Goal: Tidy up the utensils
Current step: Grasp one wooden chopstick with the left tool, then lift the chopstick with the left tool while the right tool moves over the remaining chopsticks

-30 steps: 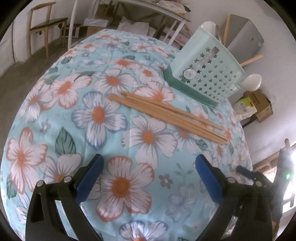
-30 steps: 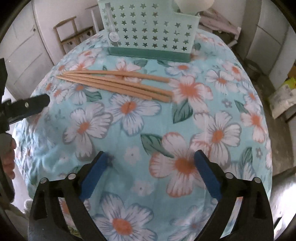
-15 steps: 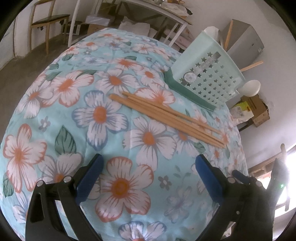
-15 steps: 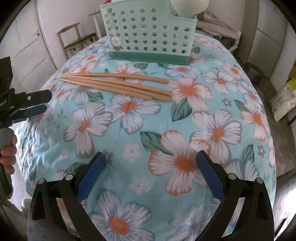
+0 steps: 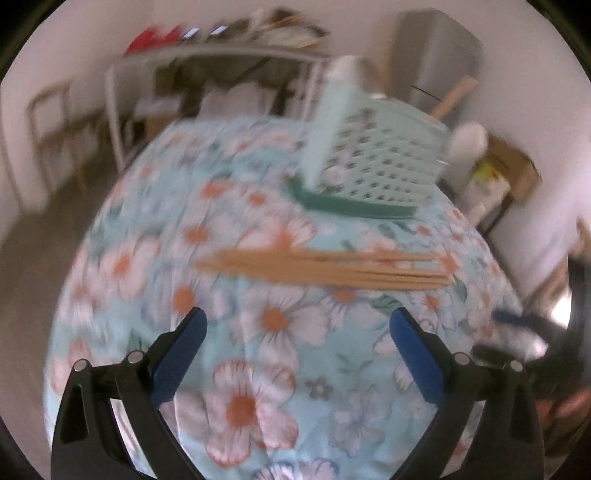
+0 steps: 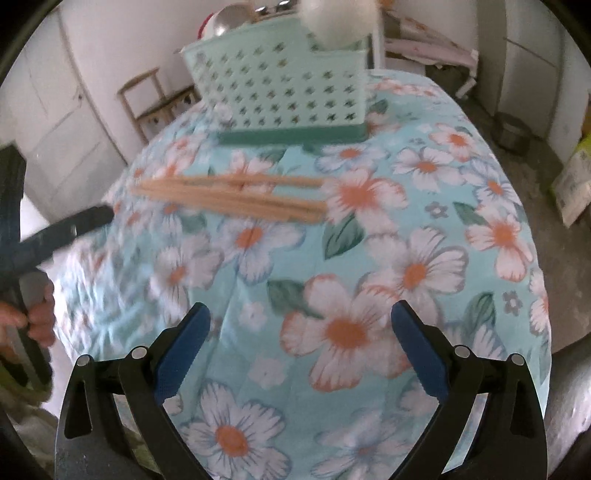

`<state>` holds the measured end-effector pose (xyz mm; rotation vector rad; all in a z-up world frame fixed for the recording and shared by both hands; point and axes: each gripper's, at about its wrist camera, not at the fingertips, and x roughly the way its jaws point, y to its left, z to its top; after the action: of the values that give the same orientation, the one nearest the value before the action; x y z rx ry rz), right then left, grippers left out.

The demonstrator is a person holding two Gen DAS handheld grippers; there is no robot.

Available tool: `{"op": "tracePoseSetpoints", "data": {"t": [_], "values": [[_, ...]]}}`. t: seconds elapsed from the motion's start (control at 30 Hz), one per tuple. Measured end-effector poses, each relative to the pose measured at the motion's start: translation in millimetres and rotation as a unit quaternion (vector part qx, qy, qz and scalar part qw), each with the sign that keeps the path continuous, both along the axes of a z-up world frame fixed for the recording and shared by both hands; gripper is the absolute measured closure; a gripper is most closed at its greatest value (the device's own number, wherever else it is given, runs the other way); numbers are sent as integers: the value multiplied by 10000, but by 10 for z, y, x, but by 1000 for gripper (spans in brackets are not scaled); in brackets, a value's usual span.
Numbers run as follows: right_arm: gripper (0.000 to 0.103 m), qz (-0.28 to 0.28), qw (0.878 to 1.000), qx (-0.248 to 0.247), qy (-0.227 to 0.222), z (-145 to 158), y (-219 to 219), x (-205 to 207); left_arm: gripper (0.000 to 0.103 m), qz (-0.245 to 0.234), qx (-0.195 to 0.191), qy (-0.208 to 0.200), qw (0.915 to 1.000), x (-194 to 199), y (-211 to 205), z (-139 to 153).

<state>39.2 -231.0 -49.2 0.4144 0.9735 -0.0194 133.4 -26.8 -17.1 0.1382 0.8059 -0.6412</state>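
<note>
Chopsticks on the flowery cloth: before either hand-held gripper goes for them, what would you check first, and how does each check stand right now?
1. Chopsticks lie bundled on the tablecloth, nothing on top: ok.
2. Green basket stands upright behind them: ok.
3. Free room inside the basket: cannot tell; a white object pokes out.
4. Right hand-held gripper holds nothing; its jaws are closing slightly: ok.
5. Left hand-held gripper wide open, holds nothing: ok.
6. Sharp view: not ok, the left wrist picture is blurred.
</note>
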Motion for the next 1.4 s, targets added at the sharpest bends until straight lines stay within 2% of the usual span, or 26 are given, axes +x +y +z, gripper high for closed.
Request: {"op": "tracePoseSetpoints", "data": {"t": [0.07, 0.17, 0.27, 0.37, 0.5, 0.6, 0.7, 0.83, 0.87, 0.9, 0.93, 1.03, 1.13, 1.23, 1.3, 1.37, 1.4], "values": [[20, -98, 9999, 89, -23, 23, -84, 25, 13, -269, 274, -382, 9985, -47, -122, 26], [28, -243, 9996, 165, -3, 43, -193, 67, 26, -704, 697, -770, 9921, -111, -314, -3], [31, -382, 9989, 266, -3, 56, -261, 88, 41, -1257, 1211, -1144, 9780, -205, -520, -78], [36, -482, 9982, 353, 32, 40, -300, 113, 53, -1794, 1809, -1632, 9531, -321, -736, -194], [39, -581, 9967, 565, 94, 5, -347, 149, 73, -2398, 2467, -2163, 9137, -403, -918, -384], [41, -603, 9965, 565, 116, -10, -344, 173, 82, -2691, 2713, -2310, 8948, -393, -978, -492], [43, -628, 9961, 604, 132, -18, -342, 178, 85, -2852, 2834, -2476, 8815, -389, -1032, -539], [48, -664, 9958, 611, 149, -29, -338, 180, 90, -2969, 2912, -2617, 8709, -396, -1062, -548], [48, -669, 9957, 617, 148, -30, -342, 174, 93, -2998, 2933, -2665, 8678, -411, -1063, -547], [49, -677, 9957, 620, 150, -29, -341, 173, 102, -3049, 2959, -2709, 8638, -437, -1058, -544], [50, -683, 9956, 621, 151, -28, -342, 171, 103, -3064, 2964, -2716, 8628, -465, -1059, -540], [52, -691, 9955, 628, 135, -24, -356, 161, 103, -3133, 2961, -2576, 8647, -545, -1045, -523], [52, -700, 9953, 656, 119, -27, -366, 154, 103, -3160, 3005, -2599, 8616, -634, -1004, -529], [52, -669, 9953, 692, 115, -33, -356, 152, 103, -3071, 3002, -2662, 8629, -644, -961, -506], [52, -656, 9952, 720, 107, -32, -357, 151, 99, -3048, 3039, -2804, 8580, -654, -955, -498], [52, -655, 9951, 739, 94, -26, -352, 152, 97, -3064, 3199, -2945, 8468, -658, -984, -538], [52, -656, 9951, 740, 95, -23, -350, 152, 90, -3080, 3246, -2978, 8433, -652, -1000, -562]]}}
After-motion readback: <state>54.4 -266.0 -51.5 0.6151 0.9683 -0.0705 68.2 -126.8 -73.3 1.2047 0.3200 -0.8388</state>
